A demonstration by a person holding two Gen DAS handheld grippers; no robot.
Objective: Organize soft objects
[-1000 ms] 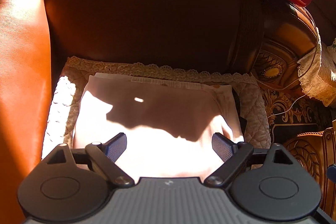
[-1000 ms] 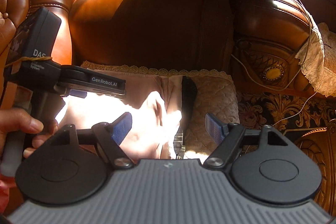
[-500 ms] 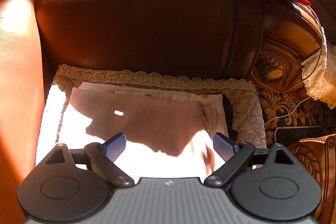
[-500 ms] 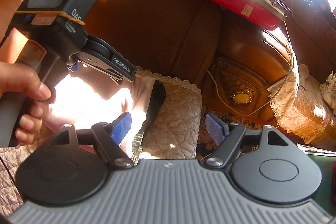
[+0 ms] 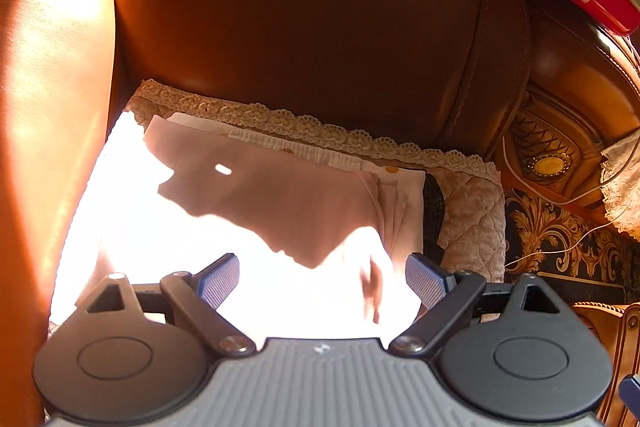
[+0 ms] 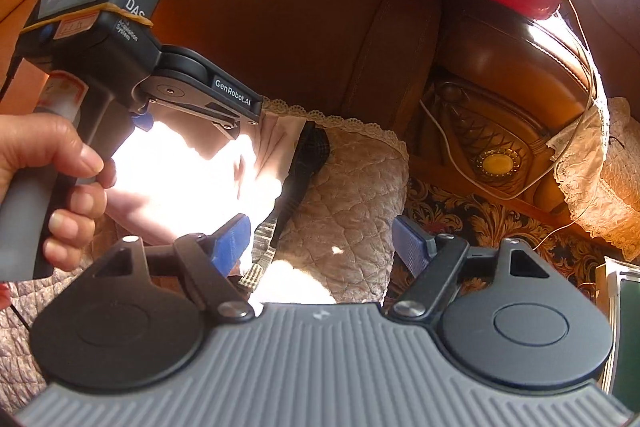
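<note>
Hovering over the folded pink garment (image 5: 280,195) on the sofa seat pad (image 5: 472,211), both grippers' fingers apart, empty. Next move probably: right gripper (image 6: 322,241) shifts left onto the stack edge, left gripper (image 5: 322,279) steadies.

Below me a pale pink folded garment (image 5: 280,203) lies flat on the quilted seat pad (image 5: 472,211) of the sofa, filling most of the pad's left side and reaching close to its lace-trimmed back edge. Strong sun bleaches its near half. A white piece with orange dots (image 5: 320,153) peeks out along its far edge. A dark checked fabric (image 6: 308,155) is tucked under its right edge.
</note>
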